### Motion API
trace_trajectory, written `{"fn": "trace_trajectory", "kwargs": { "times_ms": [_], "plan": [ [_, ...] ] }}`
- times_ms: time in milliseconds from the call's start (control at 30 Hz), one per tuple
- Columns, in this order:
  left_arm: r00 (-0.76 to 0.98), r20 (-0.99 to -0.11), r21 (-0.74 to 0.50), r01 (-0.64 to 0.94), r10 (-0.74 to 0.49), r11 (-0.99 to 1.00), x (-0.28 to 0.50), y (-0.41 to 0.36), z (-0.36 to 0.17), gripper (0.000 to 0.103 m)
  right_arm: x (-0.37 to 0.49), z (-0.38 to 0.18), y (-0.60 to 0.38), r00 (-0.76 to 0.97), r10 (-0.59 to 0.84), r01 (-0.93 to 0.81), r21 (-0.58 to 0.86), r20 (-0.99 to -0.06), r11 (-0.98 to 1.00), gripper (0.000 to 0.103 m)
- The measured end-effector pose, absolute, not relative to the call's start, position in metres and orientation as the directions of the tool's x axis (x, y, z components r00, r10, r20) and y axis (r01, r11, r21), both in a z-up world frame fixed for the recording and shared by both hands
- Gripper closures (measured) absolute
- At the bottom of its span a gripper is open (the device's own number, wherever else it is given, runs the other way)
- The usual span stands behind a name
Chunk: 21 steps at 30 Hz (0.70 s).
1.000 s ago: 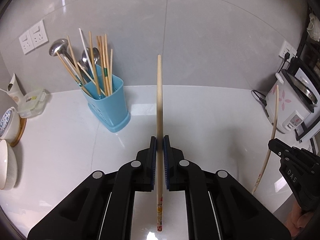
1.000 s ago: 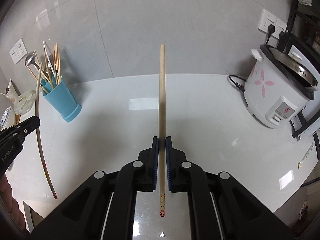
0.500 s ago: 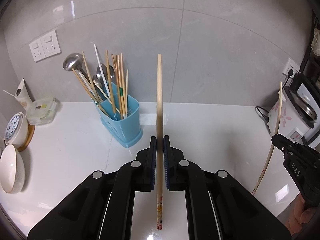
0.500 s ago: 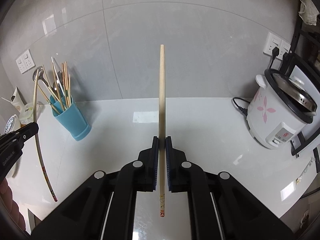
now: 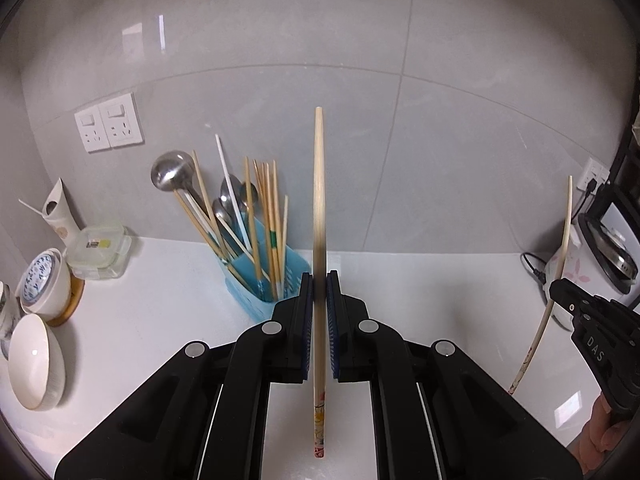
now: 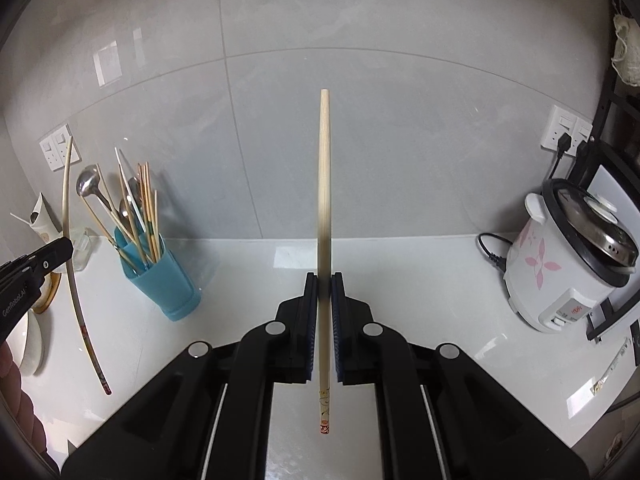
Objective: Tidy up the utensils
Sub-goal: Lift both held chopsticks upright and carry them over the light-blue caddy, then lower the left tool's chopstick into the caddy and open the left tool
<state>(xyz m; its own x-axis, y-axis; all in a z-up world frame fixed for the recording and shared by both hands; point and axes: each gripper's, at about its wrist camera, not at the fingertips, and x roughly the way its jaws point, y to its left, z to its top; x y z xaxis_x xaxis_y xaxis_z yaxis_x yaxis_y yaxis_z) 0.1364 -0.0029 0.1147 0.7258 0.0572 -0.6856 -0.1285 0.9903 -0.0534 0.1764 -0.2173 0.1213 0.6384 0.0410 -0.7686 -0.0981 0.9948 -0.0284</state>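
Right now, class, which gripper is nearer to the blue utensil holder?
Left. The left gripper hovers just beside the blue utensil holder; the right gripper is farther off, toward the rice cooker.

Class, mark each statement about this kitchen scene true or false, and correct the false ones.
1. Each gripper is shut on a chopstick. True: left gripper holds one chopstick, right gripper another.
2. The holder is red. False: it is blue.
3. The holder is empty. False: it holds chopsticks and spoons.
4. A rice cooker stands on the counter. True.
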Motion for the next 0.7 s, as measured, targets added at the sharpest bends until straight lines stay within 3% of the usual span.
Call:
{"fn": "trace_trajectory", "kwargs": {
  "times_ms": [700],
  "plan": [
    [0.818,-0.568,-0.105,-0.186,0.094,0.977,0.205,0.060,0.123,0.097,0.238,0.119,-0.146,0.643,0.114,-0.177,-0.003,-0.757,0.984,0.097]
  ]
}}
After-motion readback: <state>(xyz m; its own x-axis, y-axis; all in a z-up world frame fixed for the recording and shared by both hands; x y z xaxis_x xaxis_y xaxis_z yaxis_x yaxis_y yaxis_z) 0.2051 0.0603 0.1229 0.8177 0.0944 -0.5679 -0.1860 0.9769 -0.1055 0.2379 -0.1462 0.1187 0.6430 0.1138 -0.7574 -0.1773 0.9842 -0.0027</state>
